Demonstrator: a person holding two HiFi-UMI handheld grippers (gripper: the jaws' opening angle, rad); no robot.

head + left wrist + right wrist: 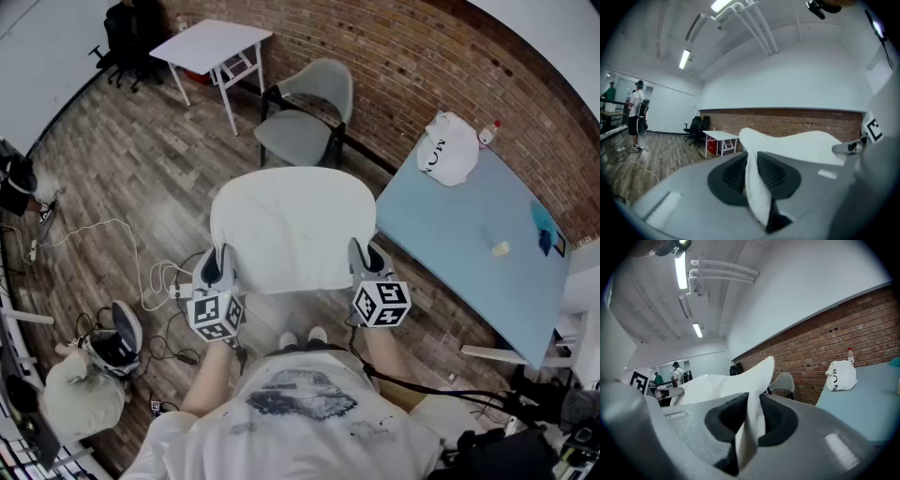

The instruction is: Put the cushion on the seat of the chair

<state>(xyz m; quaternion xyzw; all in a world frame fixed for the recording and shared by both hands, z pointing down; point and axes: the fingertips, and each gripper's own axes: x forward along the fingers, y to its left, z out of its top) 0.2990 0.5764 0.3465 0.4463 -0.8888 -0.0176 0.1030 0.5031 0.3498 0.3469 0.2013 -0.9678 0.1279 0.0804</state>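
While you hold the cushion (286, 225) up over the wood-plank floor (122, 187), your left gripper (217, 264) and right gripper (367, 257) are each clamped on a near corner, ribbed black pads (774, 172) pinching the soft white fabric. It is a plain, flat, rounded-square pad, well short of the grey shell chair (302, 127) by the brick wall (403, 56). Whatever is in the bunched white bag (450, 150) on the pale blue table (469, 244) doesn't show.

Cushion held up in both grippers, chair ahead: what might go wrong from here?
1. The left gripper and right gripper each pinch only a thin edge of the cushion, so it may slip free.
2. The cushion blocks the view of the floor before the chair, with a cable nearby: possible trip.
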